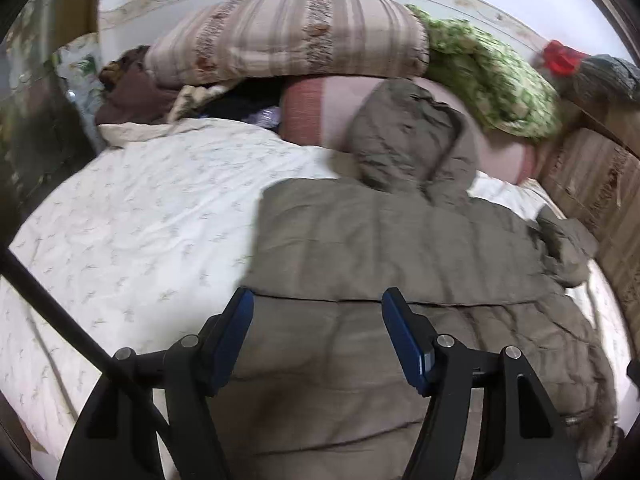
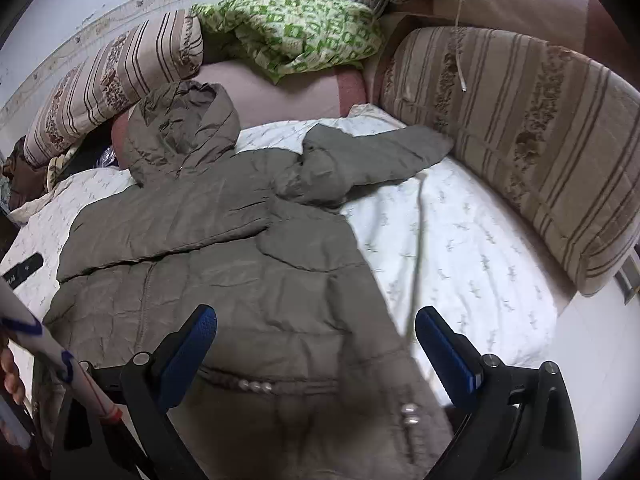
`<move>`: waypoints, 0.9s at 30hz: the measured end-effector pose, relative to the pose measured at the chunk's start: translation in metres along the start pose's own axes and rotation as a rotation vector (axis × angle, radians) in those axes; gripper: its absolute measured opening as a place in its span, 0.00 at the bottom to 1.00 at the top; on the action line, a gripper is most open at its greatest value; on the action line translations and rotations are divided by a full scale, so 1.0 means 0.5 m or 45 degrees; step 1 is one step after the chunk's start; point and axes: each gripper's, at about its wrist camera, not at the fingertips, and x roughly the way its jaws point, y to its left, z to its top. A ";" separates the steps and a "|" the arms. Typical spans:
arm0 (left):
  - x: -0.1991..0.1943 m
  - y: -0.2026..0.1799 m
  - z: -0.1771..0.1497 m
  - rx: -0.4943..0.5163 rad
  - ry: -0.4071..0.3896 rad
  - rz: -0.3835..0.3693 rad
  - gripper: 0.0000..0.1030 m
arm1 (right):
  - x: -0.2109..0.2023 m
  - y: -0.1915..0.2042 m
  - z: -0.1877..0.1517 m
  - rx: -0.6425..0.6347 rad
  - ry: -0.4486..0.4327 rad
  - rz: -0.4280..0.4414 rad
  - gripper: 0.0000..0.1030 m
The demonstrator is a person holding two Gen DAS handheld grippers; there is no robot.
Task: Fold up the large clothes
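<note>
A large olive-grey padded hooded jacket [image 1: 380,248] lies flat on the bed's white patterned sheet [image 1: 132,216]. Its hood [image 1: 404,136] points to the far pillows. One side is folded over the body. In the right wrist view the jacket [image 2: 224,264] shows its right sleeve [image 2: 372,156] stretched out toward the striped cushion. My left gripper [image 1: 318,300] is open and empty above the jacket's lower part. My right gripper [image 2: 316,316] is open and empty above the jacket's hem and right edge.
A striped pillow [image 1: 288,36] and a green patterned blanket [image 1: 492,76] lie at the head of the bed. A large striped cushion [image 2: 532,144] borders the right side. A dark remote-like object [image 2: 25,269] lies on the sheet at the left. Cardboard boxes [image 1: 596,184] stand at the right.
</note>
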 end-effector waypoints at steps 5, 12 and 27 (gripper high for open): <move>0.004 0.071 -0.004 0.005 -0.050 0.182 0.64 | 0.045 0.052 0.036 -0.043 0.028 0.087 0.91; 0.045 0.171 -0.009 -0.170 0.068 0.199 0.64 | 0.112 0.068 0.141 -0.004 -0.007 0.126 0.91; 0.078 0.143 -0.005 -0.170 0.125 0.223 0.64 | 0.454 0.095 0.215 0.225 0.388 0.265 0.23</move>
